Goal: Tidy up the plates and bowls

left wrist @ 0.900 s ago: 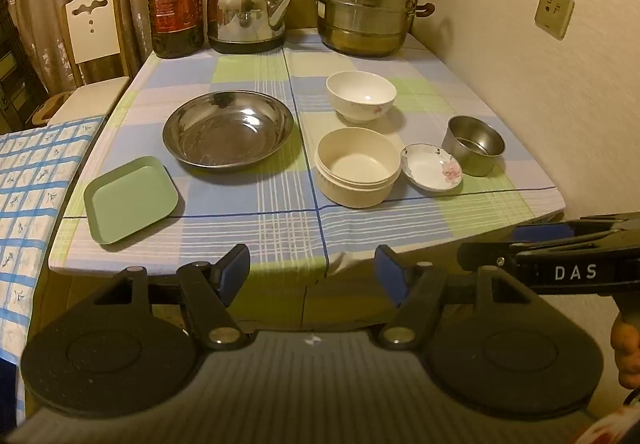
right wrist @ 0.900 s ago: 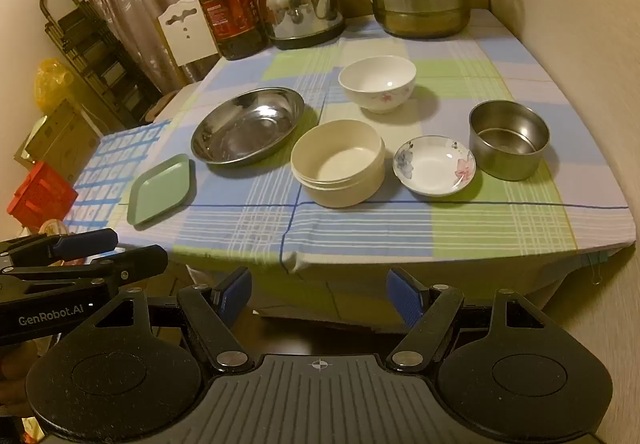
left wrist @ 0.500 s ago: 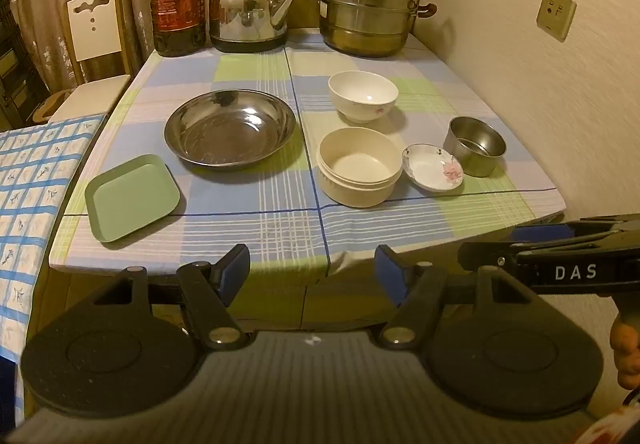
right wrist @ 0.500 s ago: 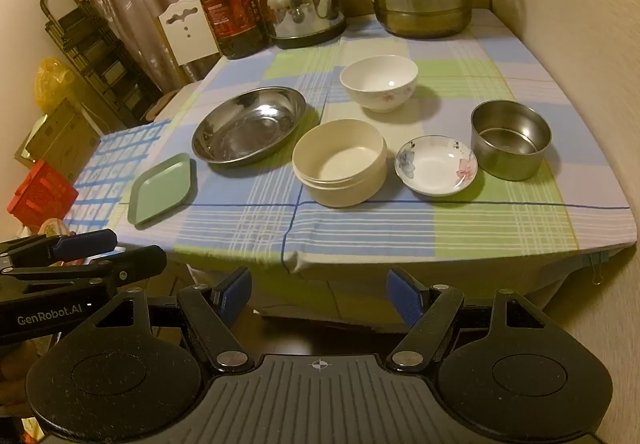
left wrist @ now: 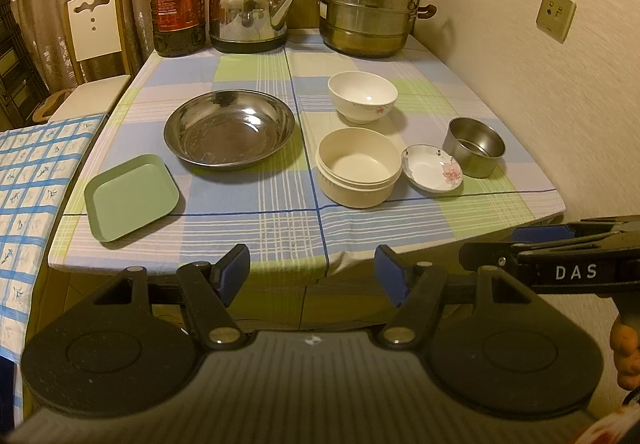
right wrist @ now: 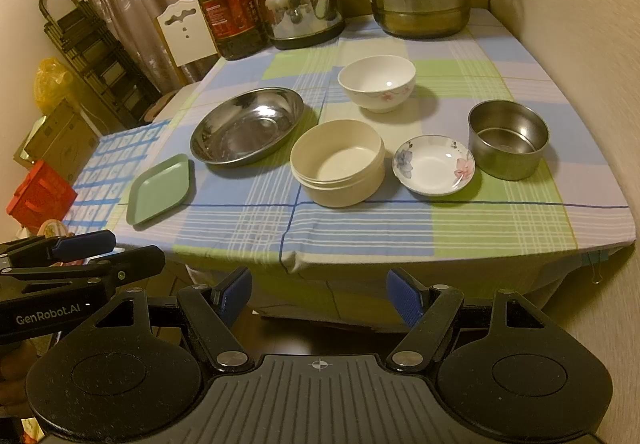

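left gripper (left wrist: 312, 274) fingers apart, empty | right gripper (right wrist: 318, 294) fingers apart, empty | desk (left wrist: 248, 220): 3 bowls – white (left wrist: 362, 95), cream (left wrist: 358, 166), steel (left wrist: 474, 146) | 3 plates – green (left wrist: 130, 197), steel (left wrist: 229, 127), flowered (left wrist: 432, 168)

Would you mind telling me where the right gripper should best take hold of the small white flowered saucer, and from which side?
Probably the near rim of the small white flowered saucer, approached from the table's front edge with the open right gripper. It is shallow with a flared, raised lip, so one finger can go over the rim and one under. The cream round plastic bowl and the steel cup crowd its sides; the front is free.
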Action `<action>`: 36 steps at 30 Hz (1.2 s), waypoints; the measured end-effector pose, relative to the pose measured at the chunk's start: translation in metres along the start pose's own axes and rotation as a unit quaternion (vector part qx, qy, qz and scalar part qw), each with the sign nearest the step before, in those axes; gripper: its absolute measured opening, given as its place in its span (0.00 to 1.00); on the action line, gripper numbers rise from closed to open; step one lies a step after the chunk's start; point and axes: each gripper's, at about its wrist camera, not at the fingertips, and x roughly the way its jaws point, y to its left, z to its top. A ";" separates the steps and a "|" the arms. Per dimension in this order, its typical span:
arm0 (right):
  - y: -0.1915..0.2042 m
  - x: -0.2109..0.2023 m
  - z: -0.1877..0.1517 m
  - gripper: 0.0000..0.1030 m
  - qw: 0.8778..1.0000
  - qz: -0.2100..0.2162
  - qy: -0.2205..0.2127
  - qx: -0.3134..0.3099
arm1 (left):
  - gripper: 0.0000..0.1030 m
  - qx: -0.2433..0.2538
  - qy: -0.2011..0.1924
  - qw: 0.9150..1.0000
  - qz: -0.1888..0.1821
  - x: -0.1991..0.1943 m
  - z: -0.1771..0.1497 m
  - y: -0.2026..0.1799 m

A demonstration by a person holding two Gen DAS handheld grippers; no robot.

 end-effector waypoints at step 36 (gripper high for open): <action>-0.002 0.001 0.002 0.72 1.000 0.002 0.000 0.001 | 0.65 0.000 0.000 1.000 0.000 0.000 0.000 0.000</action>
